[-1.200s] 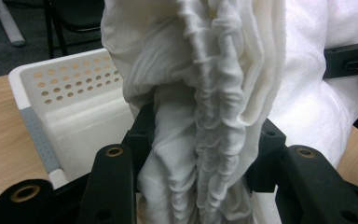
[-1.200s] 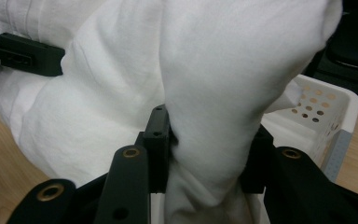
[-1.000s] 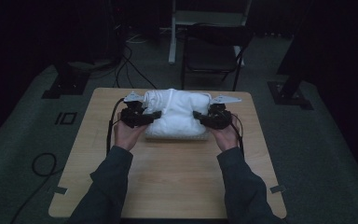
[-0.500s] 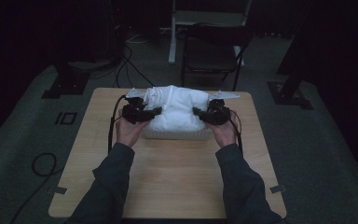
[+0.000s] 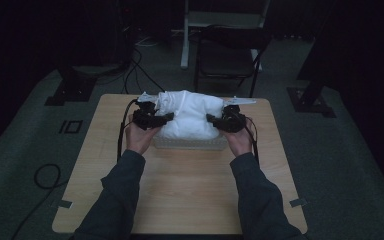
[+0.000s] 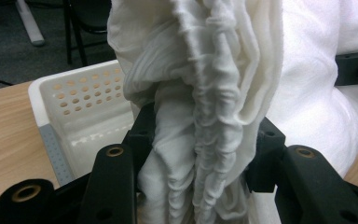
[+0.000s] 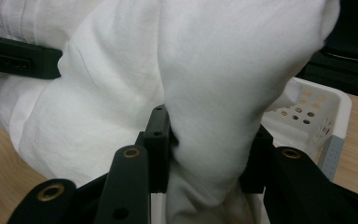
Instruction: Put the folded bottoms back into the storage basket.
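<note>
White towel (image 5: 187, 114) bunched above perforated white basket (image 5: 190, 142) on table (image 5: 180, 185); left tool (image 5: 152, 119) and right tool (image 5: 219, 121) each clamp 1 end. Soft, light, floppy; grip gathered folds.

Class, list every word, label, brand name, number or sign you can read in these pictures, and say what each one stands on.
None: no readable text in any view.
The white cloth, the white perforated basket, the black grippers and the wooden table are all unmarked.

one white cloth (image 5: 187, 112), one perforated basket (image 5: 190, 142), two claws, one chair (image 5: 227, 55).
</note>
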